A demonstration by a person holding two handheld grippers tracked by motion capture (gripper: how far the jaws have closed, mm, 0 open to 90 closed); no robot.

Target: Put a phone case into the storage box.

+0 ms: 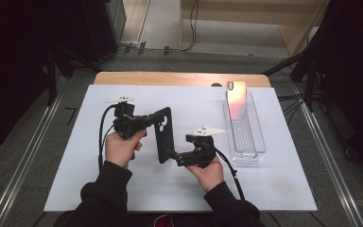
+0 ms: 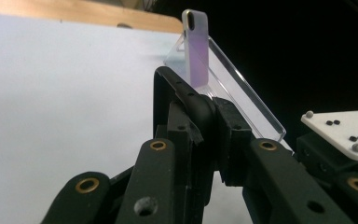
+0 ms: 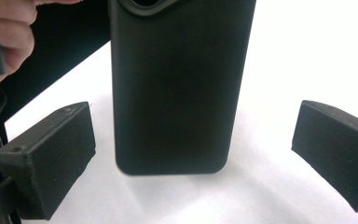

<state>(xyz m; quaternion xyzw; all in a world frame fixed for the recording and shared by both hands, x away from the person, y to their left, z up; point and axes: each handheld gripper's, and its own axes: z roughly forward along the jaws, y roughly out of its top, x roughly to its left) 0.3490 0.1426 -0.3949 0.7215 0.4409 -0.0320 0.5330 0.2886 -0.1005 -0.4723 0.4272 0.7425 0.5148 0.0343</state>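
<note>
A black phone case (image 1: pixel 163 134) hangs upright over the white mat (image 1: pixel 75 161). My left gripper (image 1: pixel 152 118) is shut on its upper edge beside the camera cutout. In the left gripper view the jaws (image 2: pixel 204 122) pinch the case's rim (image 2: pixel 168 81). My right gripper (image 1: pixel 171 154) stands open at the case's lower end. In the right gripper view the case (image 3: pixel 177 84) hangs between the two spread pads (image 3: pixel 51 154), which do not touch it. An iridescent phone (image 1: pixel 236 100) leans upright at the far end of a clear tray (image 1: pixel 254 142).
The clear tray (image 2: pixel 256 112) with the phone (image 2: pixel 196 46) stands at the mat's right side. The wooden table edge (image 1: pixel 179 78) runs along the back. Metal rails (image 1: pixel 23 156) flank the table. A hand (image 3: pixel 4 28) shows at upper left in the right gripper view.
</note>
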